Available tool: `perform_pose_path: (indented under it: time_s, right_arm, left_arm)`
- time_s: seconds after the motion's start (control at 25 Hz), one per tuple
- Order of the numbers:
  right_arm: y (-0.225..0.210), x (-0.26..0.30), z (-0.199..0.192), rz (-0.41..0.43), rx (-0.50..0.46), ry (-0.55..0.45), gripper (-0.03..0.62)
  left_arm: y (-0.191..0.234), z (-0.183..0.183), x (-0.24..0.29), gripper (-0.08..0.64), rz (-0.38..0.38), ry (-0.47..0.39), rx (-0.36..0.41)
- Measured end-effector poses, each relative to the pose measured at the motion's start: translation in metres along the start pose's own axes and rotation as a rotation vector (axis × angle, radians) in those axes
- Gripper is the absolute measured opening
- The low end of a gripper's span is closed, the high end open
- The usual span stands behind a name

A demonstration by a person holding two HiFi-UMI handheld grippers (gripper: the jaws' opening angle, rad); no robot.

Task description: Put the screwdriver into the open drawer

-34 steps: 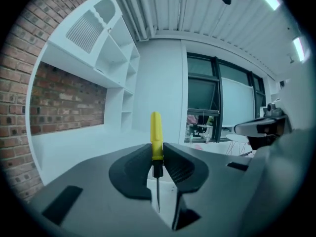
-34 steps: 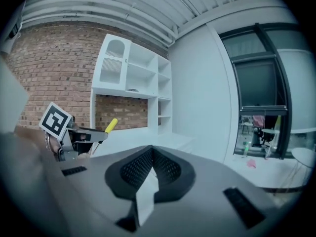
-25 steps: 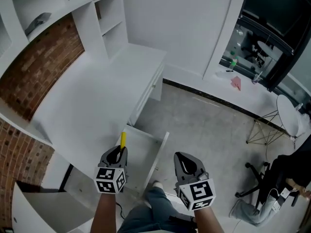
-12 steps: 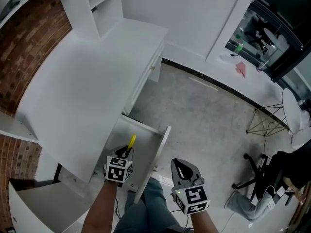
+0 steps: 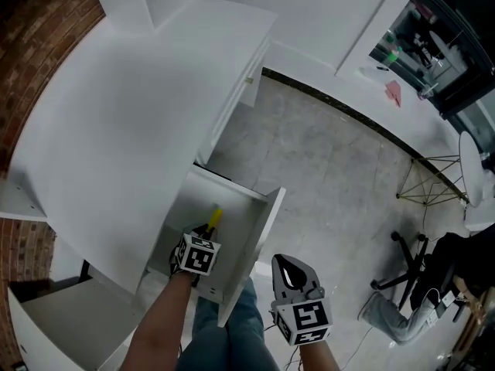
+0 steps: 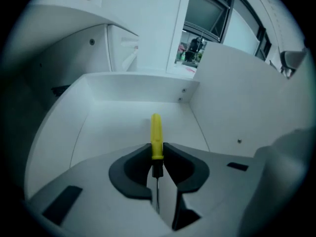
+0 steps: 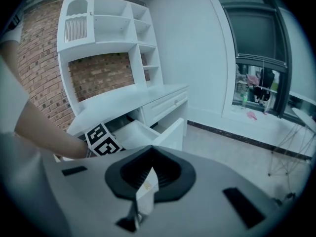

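Note:
The screwdriver (image 6: 156, 135) has a yellow handle and a thin dark shaft. My left gripper (image 6: 157, 154) is shut on it where handle meets shaft, the handle pointing forward. It hangs inside the open white drawer (image 6: 138, 90), above the drawer's bare floor. In the head view the left gripper (image 5: 203, 239) sits low in the drawer (image 5: 268, 221), the yellow screwdriver (image 5: 215, 216) poking out ahead. My right gripper (image 5: 292, 273) hovers outside the drawer front, over the floor, with jaws together and nothing in them. From the right gripper (image 7: 146, 181) view I see the drawer (image 7: 170, 132) and the left gripper's marker cube (image 7: 102, 139).
The white desk top (image 5: 116, 130) lies left of the drawer. Farther along the desk is a closed drawer with a knob (image 5: 249, 79). A shelf unit (image 7: 108, 28) stands on the desk. The person's legs (image 5: 232, 331) are below. An office chair (image 5: 410, 261) stands at right.
Both grippers have sunk. The left one, still holding the screwdriver, went from the desk's edge down into the drawer and tipped more steeply downward.

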State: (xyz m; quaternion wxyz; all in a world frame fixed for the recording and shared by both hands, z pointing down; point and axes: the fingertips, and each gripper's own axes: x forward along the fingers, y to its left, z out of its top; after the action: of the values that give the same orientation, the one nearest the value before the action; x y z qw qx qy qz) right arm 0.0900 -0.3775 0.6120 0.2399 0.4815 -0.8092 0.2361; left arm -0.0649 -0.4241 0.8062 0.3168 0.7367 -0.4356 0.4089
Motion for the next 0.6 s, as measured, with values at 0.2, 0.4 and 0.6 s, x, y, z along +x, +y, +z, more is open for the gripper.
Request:
perform_pose_path:
  time_s: [0.2, 0.4, 0.6]
  right_arm:
    - [-0.005, 0.006, -0.004, -0.016, 0.000, 0.011, 0.011]
    - [-0.009, 0.007, 0.005, -0.037, -0.014, -0.010, 0.011]
    - [-0.007, -0.001, 0.013, -0.063, -0.002, -0.027, 0.011]
  left_arm:
    - [0.006, -0.015, 0.013, 0.086, 0.027, 0.056, 0.021]
    - [0.008, -0.024, 0.018, 0.087, 0.045, 0.070, 0.023]
    - [0.007, -0.025, 0.013, 0.140, 0.033, 0.068, 0.006]
